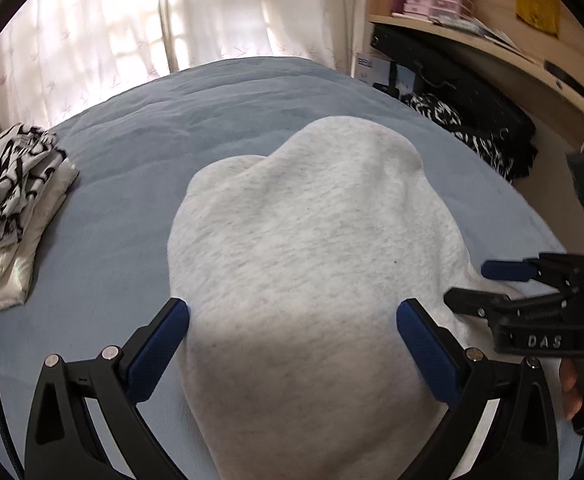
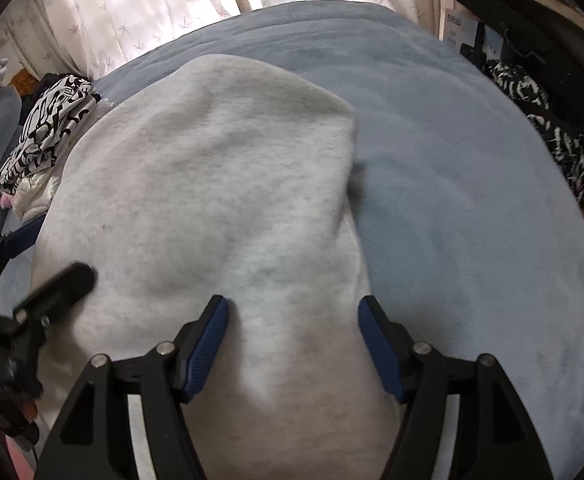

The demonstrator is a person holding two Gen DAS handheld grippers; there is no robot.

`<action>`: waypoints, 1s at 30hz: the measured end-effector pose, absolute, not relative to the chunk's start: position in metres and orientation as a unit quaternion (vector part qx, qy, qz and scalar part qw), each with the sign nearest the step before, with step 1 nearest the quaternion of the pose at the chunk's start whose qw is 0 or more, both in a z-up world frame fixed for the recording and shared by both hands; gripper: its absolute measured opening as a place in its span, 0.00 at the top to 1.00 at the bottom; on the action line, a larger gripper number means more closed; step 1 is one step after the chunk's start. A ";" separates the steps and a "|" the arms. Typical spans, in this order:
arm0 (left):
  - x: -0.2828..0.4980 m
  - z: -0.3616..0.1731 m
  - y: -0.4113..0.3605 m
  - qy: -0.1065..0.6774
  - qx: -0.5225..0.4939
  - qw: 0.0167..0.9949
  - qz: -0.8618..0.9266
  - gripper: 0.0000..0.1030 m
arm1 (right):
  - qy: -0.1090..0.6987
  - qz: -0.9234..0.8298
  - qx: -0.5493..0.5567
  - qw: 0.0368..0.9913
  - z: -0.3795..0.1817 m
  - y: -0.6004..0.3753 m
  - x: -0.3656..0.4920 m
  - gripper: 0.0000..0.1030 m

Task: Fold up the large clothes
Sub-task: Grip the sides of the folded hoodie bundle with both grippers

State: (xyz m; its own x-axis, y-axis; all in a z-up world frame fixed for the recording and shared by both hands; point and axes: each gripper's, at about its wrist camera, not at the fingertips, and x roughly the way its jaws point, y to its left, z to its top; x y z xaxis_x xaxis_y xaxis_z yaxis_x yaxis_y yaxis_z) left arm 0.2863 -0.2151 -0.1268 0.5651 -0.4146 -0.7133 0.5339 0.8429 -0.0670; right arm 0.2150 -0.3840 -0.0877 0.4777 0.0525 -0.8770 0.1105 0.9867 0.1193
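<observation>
We see the grey sweatshirt (image 1: 304, 248) folded, rumpled, on the blue bed (image 1: 140, 140). Our left gripper (image 1: 292, 332) and right gripper (image 2: 294, 334) hang above it, both released, nothing grasped

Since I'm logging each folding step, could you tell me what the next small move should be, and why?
Probably lower both open grippers, left gripper and right gripper, to pinch the near edge of the light grey fleece garment, since it lies flat on the blue bedspread, unheld.
</observation>
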 end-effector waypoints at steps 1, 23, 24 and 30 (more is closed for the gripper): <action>0.285 -0.124 -0.213 0.381 0.077 0.881 -0.269 0.00 | 0.511 -0.016 0.081 0.855 -0.084 -0.384 0.212 0.34; 0.274 -0.091 -0.156 0.452 -0.006 0.850 -0.270 0.00 | 0.472 0.050 0.103 0.874 0.000 -0.392 0.161 0.16; 0.274 -0.091 -0.150 0.453 -0.016 0.849 -0.270 0.00 | 0.468 0.048 0.112 0.875 0.002 -0.396 0.159 0.14; 0.284 -0.103 -0.111 0.491 -0.084 0.819 -0.283 0.00 | 0.466 0.045 0.203 0.860 -0.004 -0.430 0.160 0.01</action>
State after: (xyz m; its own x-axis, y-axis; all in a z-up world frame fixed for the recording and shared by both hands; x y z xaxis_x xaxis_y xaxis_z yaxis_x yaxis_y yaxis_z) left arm 0.2839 -0.1114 -0.1031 0.3571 -0.5470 -0.7572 0.3821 0.8252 -0.4160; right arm 0.1597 -0.4303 -0.0041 0.5611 0.2673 -0.7834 0.1117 0.9133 0.3916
